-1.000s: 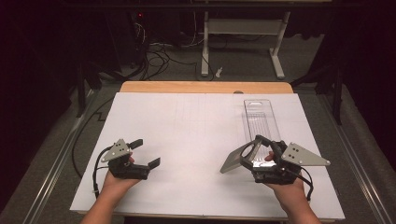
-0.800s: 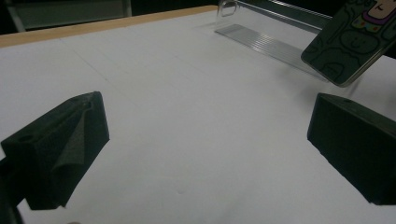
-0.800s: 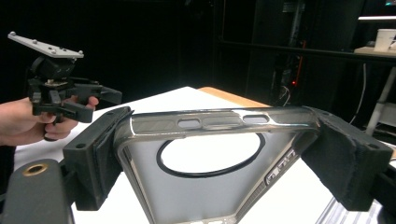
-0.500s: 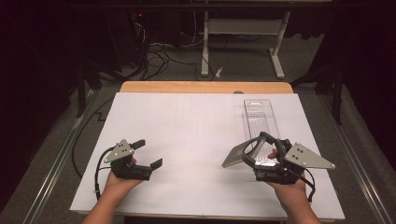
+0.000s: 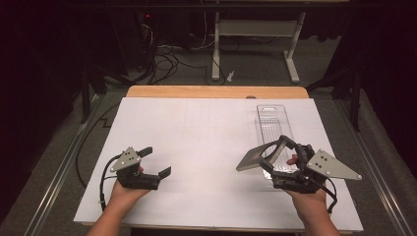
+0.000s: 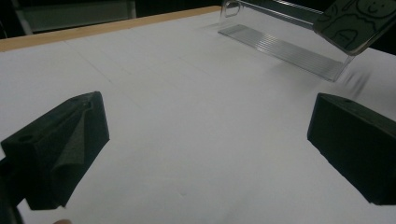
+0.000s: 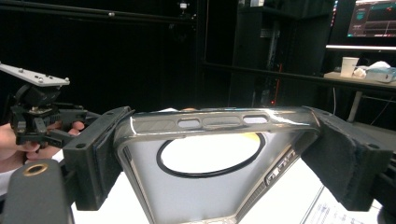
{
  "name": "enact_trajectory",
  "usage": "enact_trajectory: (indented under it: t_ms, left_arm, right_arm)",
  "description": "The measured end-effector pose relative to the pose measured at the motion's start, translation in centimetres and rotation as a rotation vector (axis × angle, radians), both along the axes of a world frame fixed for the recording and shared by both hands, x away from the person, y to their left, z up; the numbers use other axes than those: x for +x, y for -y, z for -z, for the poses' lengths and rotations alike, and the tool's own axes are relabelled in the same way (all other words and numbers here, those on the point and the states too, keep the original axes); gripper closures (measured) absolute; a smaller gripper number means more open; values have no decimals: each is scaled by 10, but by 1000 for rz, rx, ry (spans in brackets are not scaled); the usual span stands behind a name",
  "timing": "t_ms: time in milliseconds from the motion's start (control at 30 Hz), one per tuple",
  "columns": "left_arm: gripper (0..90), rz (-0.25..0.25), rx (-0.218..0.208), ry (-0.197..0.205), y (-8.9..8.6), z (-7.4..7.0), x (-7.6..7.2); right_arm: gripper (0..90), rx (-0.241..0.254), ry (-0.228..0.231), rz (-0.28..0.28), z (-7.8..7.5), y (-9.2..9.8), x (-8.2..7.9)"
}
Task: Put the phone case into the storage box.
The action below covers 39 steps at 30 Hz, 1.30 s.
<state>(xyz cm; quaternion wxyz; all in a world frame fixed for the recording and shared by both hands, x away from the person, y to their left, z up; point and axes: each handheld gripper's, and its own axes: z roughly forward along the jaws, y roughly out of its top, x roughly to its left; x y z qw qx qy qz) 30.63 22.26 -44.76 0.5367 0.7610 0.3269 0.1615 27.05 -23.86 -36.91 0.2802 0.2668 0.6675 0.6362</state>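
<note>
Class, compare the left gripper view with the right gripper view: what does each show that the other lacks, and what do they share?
Left gripper view: the left gripper, fingers wide apart over the white sheet, a clear tray and the wooden table edge.

Right gripper view: the right gripper shut on a phone case, its ring and side cutouts plain, plus a cup and a monitor behind.

Both: the case and the sheet.
</note>
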Motion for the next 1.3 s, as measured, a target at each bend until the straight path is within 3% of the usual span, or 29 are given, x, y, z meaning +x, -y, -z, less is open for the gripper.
enact_trajectory:
  t_ms: [233, 600, 1300]
  left_arm:
    - [2, -3, 8, 20, 1, 0, -1]
    - [2, -14, 11, 9, 0, 0, 0]
    - [2, -17, 11, 14, 1, 0, -1]
  right_arm:
    - [136, 13, 16, 13, -7, 3, -3]
    - [136, 32, 57, 46, -19, 13, -6]
    - [137, 44, 103, 170, -34, 41, -11]
